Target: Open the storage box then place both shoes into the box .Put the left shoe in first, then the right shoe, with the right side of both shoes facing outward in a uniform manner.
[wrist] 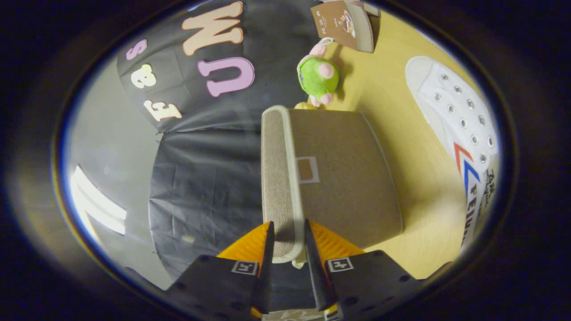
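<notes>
The claw [289, 232] has its two fingers clamped on the near edge of the storage box's lid [280, 178], one finger on each side of the pale trimmed rim. The lid stands turned up on edge, its woven face running away from the fingers, with a small square label patch partway along it. The box [348, 178] sits on the yellow worktop [383, 89]. Off to the side, well apart from the box, lies a white shoe [459, 120] (metal eyelets, red and blue stripes). Beyond the box sits a green and pink plush toy [317, 76], and farther back a brown book [345, 24].
</notes>
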A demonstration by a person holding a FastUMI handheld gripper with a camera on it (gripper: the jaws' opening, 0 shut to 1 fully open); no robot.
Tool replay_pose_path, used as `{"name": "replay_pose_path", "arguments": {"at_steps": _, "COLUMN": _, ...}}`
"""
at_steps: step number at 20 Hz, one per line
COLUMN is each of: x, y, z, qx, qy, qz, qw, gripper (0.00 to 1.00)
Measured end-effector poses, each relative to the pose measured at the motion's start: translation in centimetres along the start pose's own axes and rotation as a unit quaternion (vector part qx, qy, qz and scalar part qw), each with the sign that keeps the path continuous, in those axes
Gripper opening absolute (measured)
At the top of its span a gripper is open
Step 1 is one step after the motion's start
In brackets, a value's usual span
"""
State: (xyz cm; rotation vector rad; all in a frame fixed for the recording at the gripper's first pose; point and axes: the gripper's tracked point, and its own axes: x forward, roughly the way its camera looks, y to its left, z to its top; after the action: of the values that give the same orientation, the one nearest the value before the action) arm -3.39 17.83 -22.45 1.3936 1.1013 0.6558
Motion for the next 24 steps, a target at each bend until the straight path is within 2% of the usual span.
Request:
{"name": "replay_pose_path", "arguments": {"at_steps": 3, "x": -0.3, "y": 0.5, "z": -0.5, "qx": 0.006, "qy": 0.013, "qz": 0.007, "qw": 1.000, "gripper": 0.35}}
{"name": "replay_pose_path", "arguments": {"at_steps": 6, "x": -0.5, "y": 1.1, "z": -0.8, "qx": -0.003, "qy": 0.017, "qz": 0.011, "qw": 1.000, "gripper": 0.35}}
{"name": "replay_pose_path", "arguments": {"at_steps": 7, "x": 0.0, "y": 0.9, "z": 0.6, "qx": -0.002, "qy": 0.007, "qz": 0.005, "qw": 1.000, "gripper": 0.35}}
{"name": "replay_pose_path", "arguments": {"at_steps": 9, "x": -0.6, "y": 1.3, "z": 0.9, "qx": -0.004, "qy": -0.016, "qz": 0.010, "qw": 1.000, "gripper": 0.06}}
{"name": "replay_pose_path", "arguments": {"at_steps": 12, "x": -1.2, "y": 1.8, "z": 0.4, "qx": 0.001, "qy": -0.006, "qz": 0.015, "qw": 1.000, "gripper": 0.05}}
{"name": "replay_pose_path", "arguments": {"at_steps": 16, "x": -1.1, "y": 4.1, "z": -1.3, "qx": -0.030, "qy": 0.015, "qz": 0.040, "qw": 0.999, "gripper": 0.03}}
{"name": "replay_pose_path", "arguments": {"at_steps": 19, "x": -1.1, "y": 6.0, "z": -1.4, "qx": -0.059, "qy": 0.010, "qz": 0.043, "qw": 0.997, "gripper": 0.03}}
{"name": "replay_pose_path", "arguments": {"at_steps": 24, "x": -0.8, "y": 8.5, "z": -0.9, "qx": -0.093, "qy": -0.009, "qz": 0.025, "qw": 0.995, "gripper": 0.03}}
